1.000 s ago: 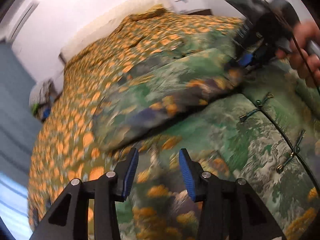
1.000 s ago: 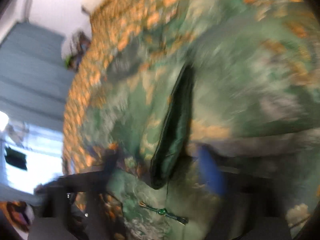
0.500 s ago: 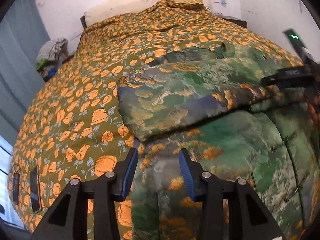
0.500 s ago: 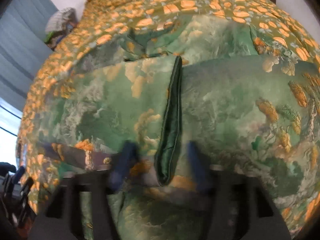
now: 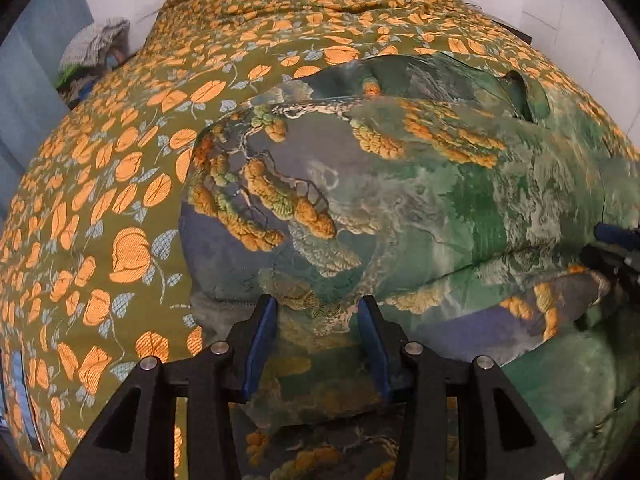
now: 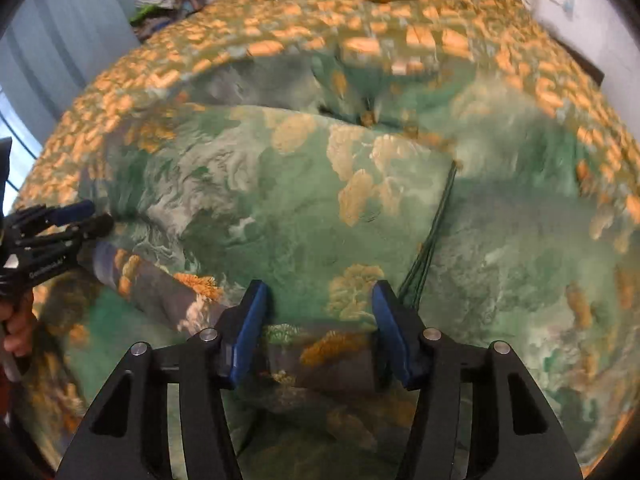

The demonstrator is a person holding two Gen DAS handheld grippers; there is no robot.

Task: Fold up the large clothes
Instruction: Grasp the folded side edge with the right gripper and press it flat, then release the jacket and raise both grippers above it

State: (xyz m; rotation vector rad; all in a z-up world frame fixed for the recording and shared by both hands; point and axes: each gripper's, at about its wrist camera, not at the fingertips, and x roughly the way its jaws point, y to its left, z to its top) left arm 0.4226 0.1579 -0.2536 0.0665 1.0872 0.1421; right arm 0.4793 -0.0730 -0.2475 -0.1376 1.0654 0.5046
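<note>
Garment spread on the bed, both tongs parted above it

Garment (image 5: 420,208), a green brocade piece with orange tree patterns, lies flat on the bed (image 5: 120,208), whose cover is olive with orange leaves. The left tongs (image 5: 318,344) stand partly open, blue pads apart, with a folded flap of the cloth beneath and between them; the pads do not press it. The right tongs (image 6: 318,332) have just been narrowing and also stand apart over the fabric, nothing clamped. In the right wrist view the left tongs enter at 9 o'clock, a hand (image 6: 16,328) below them. The garment's long axis runs roughly 9 to 3 o'clock, its dark green trimmed edge (image 6: 432,236) slanting toward 1 o'clock. The right view is blurred toward 12 o'clock.
</note>
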